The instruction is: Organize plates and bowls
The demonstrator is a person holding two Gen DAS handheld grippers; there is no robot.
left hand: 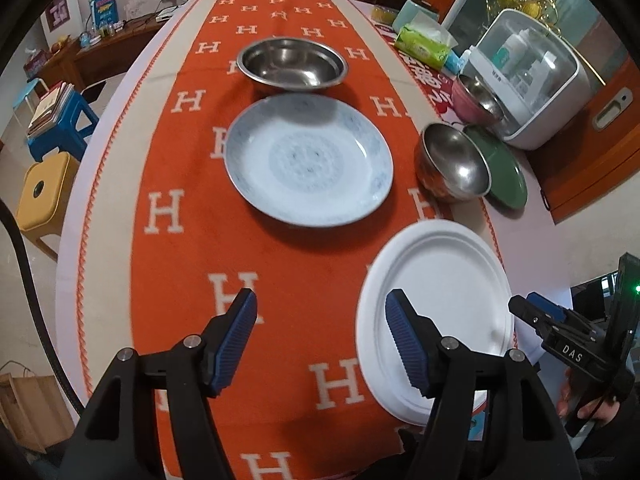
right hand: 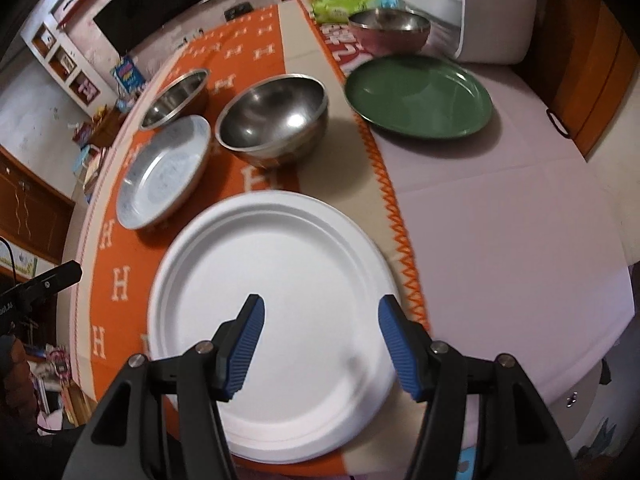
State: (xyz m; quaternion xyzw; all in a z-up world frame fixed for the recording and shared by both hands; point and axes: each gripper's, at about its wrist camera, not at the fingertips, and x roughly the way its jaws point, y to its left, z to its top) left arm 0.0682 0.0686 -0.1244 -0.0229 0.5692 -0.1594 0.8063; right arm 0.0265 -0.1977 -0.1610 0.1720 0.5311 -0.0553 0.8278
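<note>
On orange cloth: dishes unsorted, none stacked.
left gripper (left hand: 320,340) and right gripper (right hand: 320,342) gape empty; white plate (right hand: 276,300), blue plate (left hand: 308,164), bowls remain scattered.

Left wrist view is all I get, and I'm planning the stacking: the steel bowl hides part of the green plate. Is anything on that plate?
Observer: No, the right wrist view shows the green plate bare.
Operator: Does the bowl touch it?
Observer: No, the steel bowl stands apart from it.
Operator: Right gripper?
Observer: The right gripper is open above the white paper plate, holding nothing.
</note>
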